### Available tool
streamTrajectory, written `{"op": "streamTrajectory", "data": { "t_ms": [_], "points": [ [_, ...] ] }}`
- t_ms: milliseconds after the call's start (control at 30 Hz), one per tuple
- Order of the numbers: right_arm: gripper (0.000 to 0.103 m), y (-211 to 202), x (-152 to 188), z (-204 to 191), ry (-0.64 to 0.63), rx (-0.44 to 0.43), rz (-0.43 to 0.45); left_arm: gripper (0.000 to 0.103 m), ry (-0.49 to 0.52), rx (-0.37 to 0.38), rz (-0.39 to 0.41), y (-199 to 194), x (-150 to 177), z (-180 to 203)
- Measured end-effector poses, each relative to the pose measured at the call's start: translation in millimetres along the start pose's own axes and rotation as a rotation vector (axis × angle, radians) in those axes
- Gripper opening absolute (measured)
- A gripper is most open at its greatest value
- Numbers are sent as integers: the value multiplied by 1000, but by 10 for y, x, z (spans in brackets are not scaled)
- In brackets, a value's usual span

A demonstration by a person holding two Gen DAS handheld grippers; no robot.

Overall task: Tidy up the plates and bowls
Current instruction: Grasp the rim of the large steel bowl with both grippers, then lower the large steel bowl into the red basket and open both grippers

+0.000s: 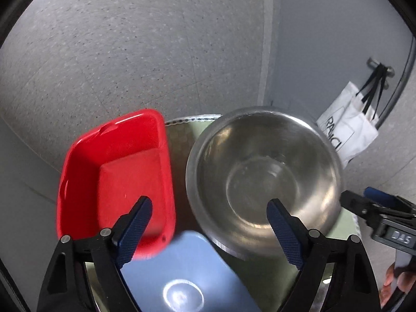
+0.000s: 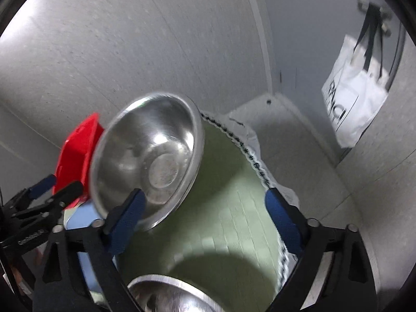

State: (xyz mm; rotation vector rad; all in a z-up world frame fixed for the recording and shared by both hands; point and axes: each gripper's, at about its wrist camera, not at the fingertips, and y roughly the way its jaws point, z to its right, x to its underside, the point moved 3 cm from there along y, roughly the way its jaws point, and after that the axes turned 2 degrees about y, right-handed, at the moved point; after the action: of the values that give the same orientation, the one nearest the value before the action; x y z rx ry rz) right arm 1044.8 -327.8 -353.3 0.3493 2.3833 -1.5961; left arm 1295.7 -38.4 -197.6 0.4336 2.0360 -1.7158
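A large steel bowl (image 1: 262, 176) stands on a green mat (image 1: 182, 140), with a red plastic tub (image 1: 117, 176) to its left and a pale blue plate (image 1: 182, 273) in front. My left gripper (image 1: 210, 231) is open and empty above the plate, between tub and bowl. In the right wrist view the steel bowl (image 2: 148, 161) sits left of centre on the mat (image 2: 234, 221), the red tub (image 2: 75, 153) behind it. My right gripper (image 2: 205, 223) is open and empty over the mat. A second steel bowl (image 2: 169, 296) shows at the bottom edge.
A white tote bag (image 1: 348, 127) hangs on the wall at the right, also in the right wrist view (image 2: 353, 101). The mat's patterned edge (image 2: 249, 156) marks the table's far right side. Speckled floor lies beyond.
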Motion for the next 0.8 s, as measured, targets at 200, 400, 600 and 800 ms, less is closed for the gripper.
{"op": "streamTrajectory", "data": {
  "t_ms": [200,400,600,800],
  "points": [
    [56,329,-42,89,47,-100,-64,81,89,-28,0,459,-355,154],
    [26,380,-29,184,61,-132,-77,65,121,-65,-27,843,-445,260],
    [15,436,-42,215,68,-125,-76,26,133,-48,-31,1118,-495,409],
    [15,431,-59,178,52,-118,-69,8,106,15,-37,1286,-506,362]
  ]
}}
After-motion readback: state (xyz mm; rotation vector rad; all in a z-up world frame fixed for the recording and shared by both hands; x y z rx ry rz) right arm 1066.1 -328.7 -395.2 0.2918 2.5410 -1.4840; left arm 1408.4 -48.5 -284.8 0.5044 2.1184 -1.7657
